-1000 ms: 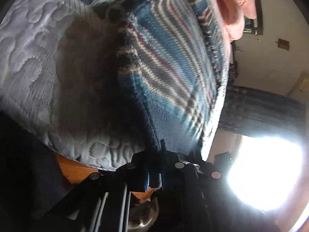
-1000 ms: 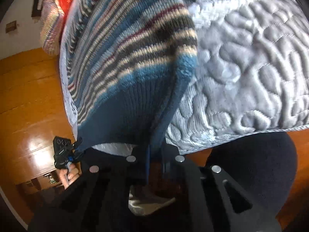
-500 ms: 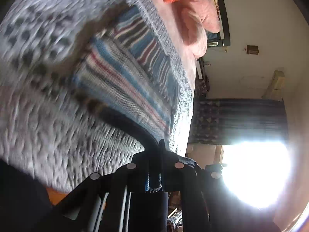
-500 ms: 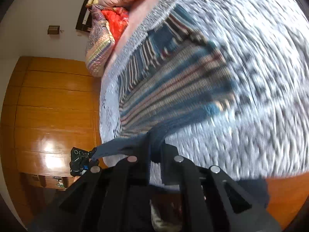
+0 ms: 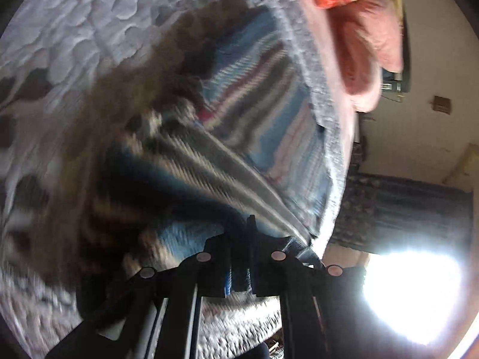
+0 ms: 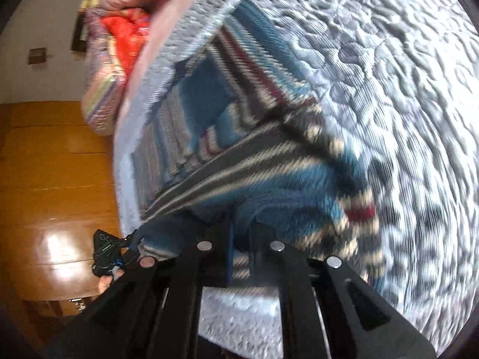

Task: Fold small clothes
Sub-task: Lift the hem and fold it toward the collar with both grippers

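A small knitted sweater (image 5: 254,125) with blue, white, grey and red stripes lies on a pale quilted bed cover (image 5: 89,30). Its near hem is lifted and carried over the part still lying flat. My left gripper (image 5: 239,269) is shut on one corner of that hem. In the right wrist view the same sweater (image 6: 269,185) bunches up in front of my right gripper (image 6: 239,257), which is shut on the other hem corner. The left gripper (image 6: 107,254) shows small at the bed's edge, with the hem stretched between the two. Both views are blurred by motion.
Pink, red and striped bedding (image 5: 368,45) is piled at the head of the bed, also seen as a heap (image 6: 113,45) in the right view. A wooden floor (image 6: 54,179) lies beside the bed. A dark curtain (image 5: 404,209) and a bright window (image 5: 413,293) are at the left view's far side.
Both grippers have carried the sweater's hem forward over the bed, so the near part now folds over the far part. The grips have not changed.
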Motion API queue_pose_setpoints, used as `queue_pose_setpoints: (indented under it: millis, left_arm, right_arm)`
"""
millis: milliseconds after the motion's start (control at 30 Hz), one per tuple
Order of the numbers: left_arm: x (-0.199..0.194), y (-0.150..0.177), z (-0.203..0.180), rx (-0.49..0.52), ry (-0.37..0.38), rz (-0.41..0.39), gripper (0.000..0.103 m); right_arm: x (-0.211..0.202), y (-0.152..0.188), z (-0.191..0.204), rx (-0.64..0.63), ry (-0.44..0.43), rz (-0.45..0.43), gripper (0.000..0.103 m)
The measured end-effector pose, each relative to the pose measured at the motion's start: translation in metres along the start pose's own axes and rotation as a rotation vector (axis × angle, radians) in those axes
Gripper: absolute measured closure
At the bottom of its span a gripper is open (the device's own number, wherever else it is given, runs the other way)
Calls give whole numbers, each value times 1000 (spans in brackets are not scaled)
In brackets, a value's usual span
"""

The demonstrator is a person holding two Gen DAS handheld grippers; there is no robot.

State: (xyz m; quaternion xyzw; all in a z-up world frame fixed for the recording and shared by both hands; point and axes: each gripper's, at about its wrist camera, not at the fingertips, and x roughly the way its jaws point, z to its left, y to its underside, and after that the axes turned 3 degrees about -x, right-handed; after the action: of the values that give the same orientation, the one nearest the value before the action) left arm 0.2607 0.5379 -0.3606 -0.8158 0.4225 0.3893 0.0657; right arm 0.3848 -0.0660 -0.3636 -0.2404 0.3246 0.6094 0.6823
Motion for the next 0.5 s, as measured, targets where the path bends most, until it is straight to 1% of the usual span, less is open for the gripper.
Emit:
queue_pose_setpoints:
  millis: [33, 67, 100, 133, 167, 200, 233, 267, 300, 367, 433, 500]
  left_arm:
    - [8, -6, 3, -6, -11, 10, 91]
    - [14, -11, 7, -10, -15, 20, 87]
    - [18, -14, 10, -16, -12, 24, 86]
    - [18, -16, 13, -18, 0, 30, 82]
    - [15, -16, 13, -19, 21, 34, 75]
    - [11, -14, 12, -13, 31, 29, 69]
    - [2, -11, 8, 17, 40, 13, 55]
    - [-9, -5, 3, 55, 40, -7, 46]
    - [-18, 0, -5, 115, 31, -27, 44]
    - [-28, 6, -17, 221, 6, -41, 44]
    - [-31, 11, -33, 358, -62, -50, 43]
    - [-25, 5, -41, 411, -82, -33, 42]
  right_arm:
    - [8, -6, -4, 5, 7, 8, 95]
    - [14, -9, -6, 12, 7, 16, 90]
    - [20, -14, -10, 25, 5, 28, 90]
    - [22, -19, -14, 41, -5, 44, 86]
    - [20, -21, -13, 42, -19, 49, 84]
    - [13, -21, -10, 34, -37, 47, 78]
    - [2, -23, -5, 7, -63, 26, 70]
    - [-7, -23, -1, -25, -70, 10, 68]
    - [-16, -23, 4, -64, -70, -4, 67]
    - [-27, -22, 14, -153, -41, -15, 67]
    - [-29, -19, 19, -229, 7, -13, 67]
    - [-22, -18, 17, -279, 55, 1, 67]
